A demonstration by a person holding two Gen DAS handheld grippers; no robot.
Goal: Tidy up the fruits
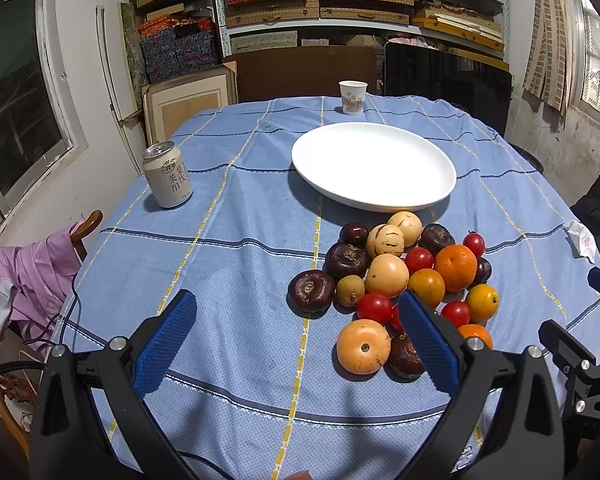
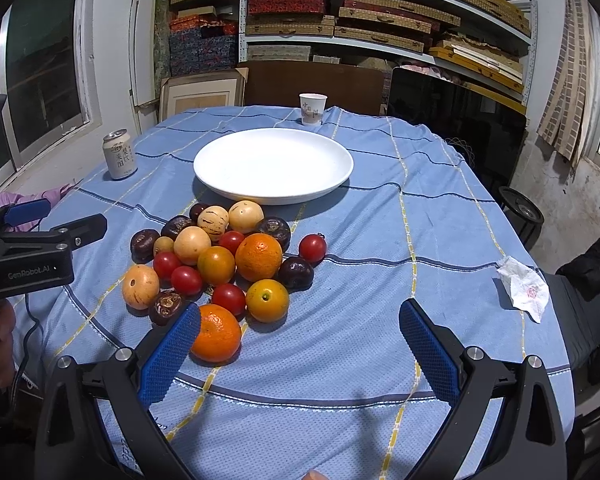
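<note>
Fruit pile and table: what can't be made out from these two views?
- Left wrist view: a blue pad of the left tongs covers part of the fruit pile.
- Right wrist view: a pad of the right tongs hides the near orange's edge.
- Can and paper cup: print too small to read.
- Table's near edge: cut off in both.

The pile of fruits (image 1: 400, 280) lay on the counter (image 1: 228, 256), just ahead of the left tongs (image 1: 296, 312) and to their right. From the right tongs (image 2: 300, 320) the pile sat ahead and to the left. The plate (image 2: 274, 166) stood behind the fruits, farther from both tongs. The paper cup (image 2: 313, 109) stood behind the plate. The can (image 1: 167, 180) stood far left, and the tissue (image 2: 524, 290) lay off to the right.
</note>
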